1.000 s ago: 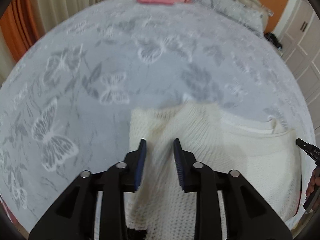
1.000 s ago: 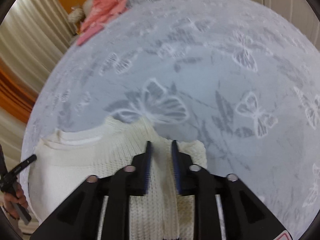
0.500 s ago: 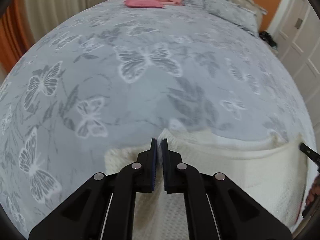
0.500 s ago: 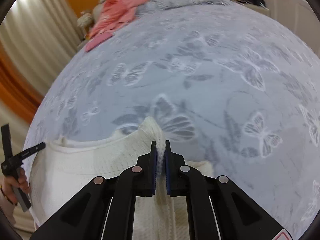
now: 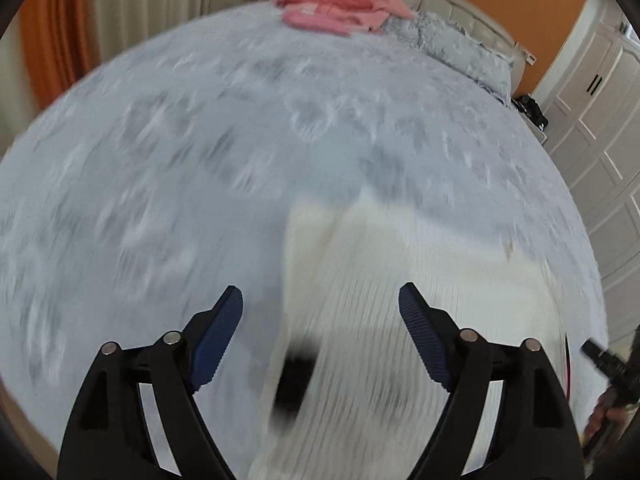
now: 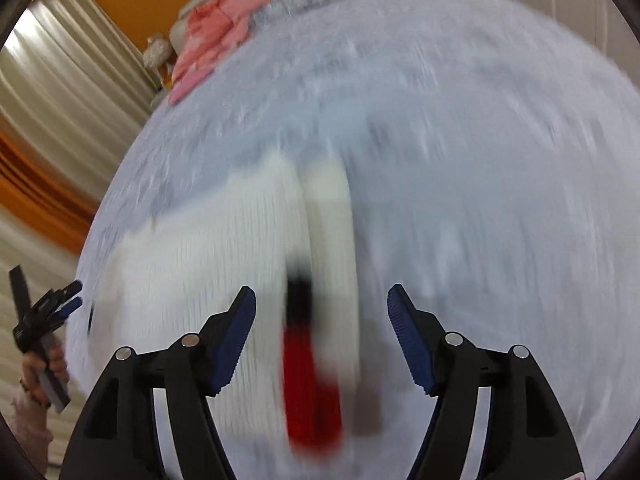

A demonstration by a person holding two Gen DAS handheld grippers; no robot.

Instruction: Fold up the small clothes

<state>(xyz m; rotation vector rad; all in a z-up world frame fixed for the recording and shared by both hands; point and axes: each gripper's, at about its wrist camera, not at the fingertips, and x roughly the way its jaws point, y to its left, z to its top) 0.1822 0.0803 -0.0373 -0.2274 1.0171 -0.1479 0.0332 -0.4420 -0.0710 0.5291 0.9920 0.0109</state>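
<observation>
Left wrist view, heavily motion-blurred: the left gripper has its jaws spread wide, nothing between the blue ribbed pads. Below and ahead of it lies the cream knit garment, spread on the grey butterfly-print bedspread; the garment's left edge runs up between the two fingers and its body extends toward the right of frame. A dark smear sits on or under the knit near the bottom centre, too blurred to identify. At the far end of the bed a heap of pink clothes rests beside a grey pillow. White wardrobe doors stand at right, an orange curtain at left. The right gripper shows at the right margin; its state cannot be read from here. Right wrist view, also blurred: the right gripper is likewise wide apart and holds nothing. The cream knit garment lies under it and off to the left, with a folded strip running up the middle. A red and black patch shows between the fingers, close to the lens, unclear. The left gripper appears at the left edge, held by a hand. The pink clothes lie at the far end of the bedspread.
</observation>
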